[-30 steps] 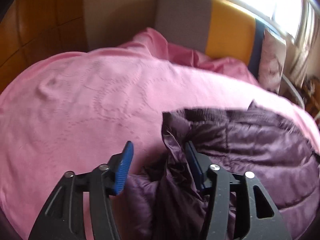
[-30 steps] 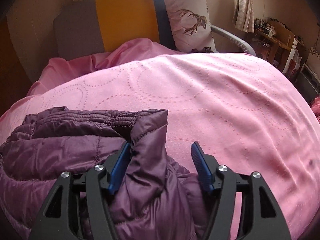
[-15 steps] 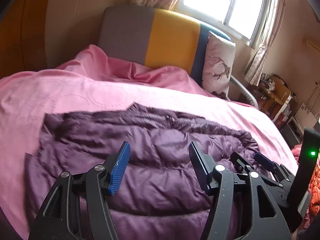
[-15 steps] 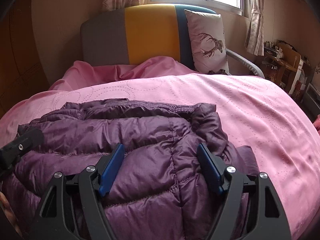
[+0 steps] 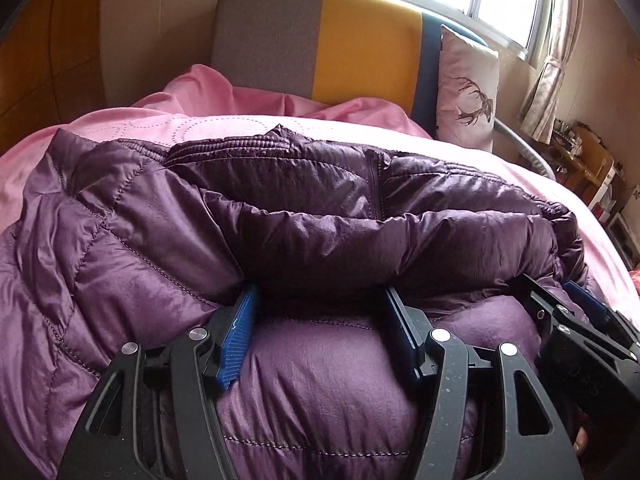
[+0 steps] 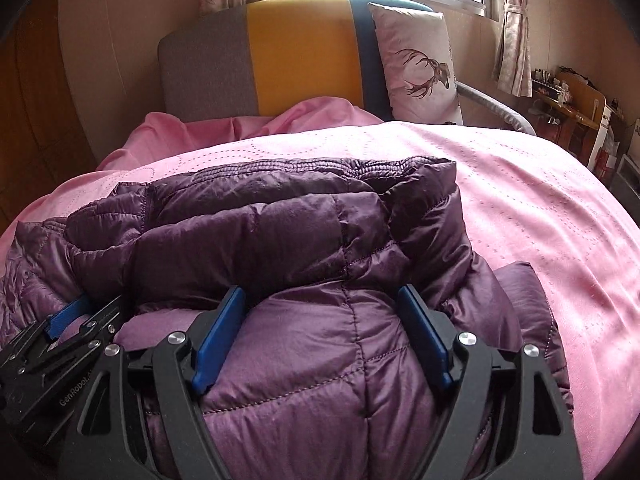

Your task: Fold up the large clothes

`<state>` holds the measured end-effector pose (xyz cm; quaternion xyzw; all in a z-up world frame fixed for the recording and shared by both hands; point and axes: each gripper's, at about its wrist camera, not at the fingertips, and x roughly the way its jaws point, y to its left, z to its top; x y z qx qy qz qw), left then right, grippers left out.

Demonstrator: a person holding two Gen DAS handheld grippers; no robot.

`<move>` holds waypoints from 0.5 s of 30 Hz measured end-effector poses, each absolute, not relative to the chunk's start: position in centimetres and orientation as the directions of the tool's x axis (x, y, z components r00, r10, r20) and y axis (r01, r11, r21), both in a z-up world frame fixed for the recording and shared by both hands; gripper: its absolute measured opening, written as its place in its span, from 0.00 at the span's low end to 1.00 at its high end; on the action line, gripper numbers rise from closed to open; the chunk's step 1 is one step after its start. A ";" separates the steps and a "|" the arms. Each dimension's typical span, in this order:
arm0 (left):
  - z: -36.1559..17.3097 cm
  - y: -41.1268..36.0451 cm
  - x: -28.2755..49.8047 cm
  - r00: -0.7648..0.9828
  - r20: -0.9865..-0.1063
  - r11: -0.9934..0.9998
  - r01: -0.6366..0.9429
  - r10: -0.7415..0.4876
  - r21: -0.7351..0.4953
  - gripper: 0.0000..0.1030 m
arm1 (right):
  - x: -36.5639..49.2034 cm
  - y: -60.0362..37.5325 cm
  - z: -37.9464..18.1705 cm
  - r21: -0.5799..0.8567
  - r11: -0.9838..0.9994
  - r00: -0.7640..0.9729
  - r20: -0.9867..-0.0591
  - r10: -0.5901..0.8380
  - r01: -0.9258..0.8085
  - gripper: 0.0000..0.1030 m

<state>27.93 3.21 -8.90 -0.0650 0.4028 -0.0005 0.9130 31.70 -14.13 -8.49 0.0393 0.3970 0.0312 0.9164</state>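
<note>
Jacket (image 5: pixel 304 216) folded on pink bed (image 6: pixel 540 216). Left hand-held gripper (image 5: pixel 320 312) released, over puffy fold. Right hand-held gripper (image 6: pixel 320 312) opening, no grip. Better press fold flat, line up edges.

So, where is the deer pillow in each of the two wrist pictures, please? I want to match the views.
Left wrist view: the deer pillow stands upper right, leaning against the blue end of the headboard, beyond the purple jacket.
Right wrist view: the deer pillow stands upper centre-right, against the same blue end of the headboard.
Shared landmark: the yellow panel of the headboard, just left of the pillow in both.
</note>
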 end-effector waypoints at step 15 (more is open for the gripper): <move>-3.1 7.4 20.8 0.710 -0.698 0.984 -0.042 -0.093 -0.174 0.71 | 25.5 -22.8 -5.9 0.222 0.974 0.652 -0.746 0.134 0.053 0.98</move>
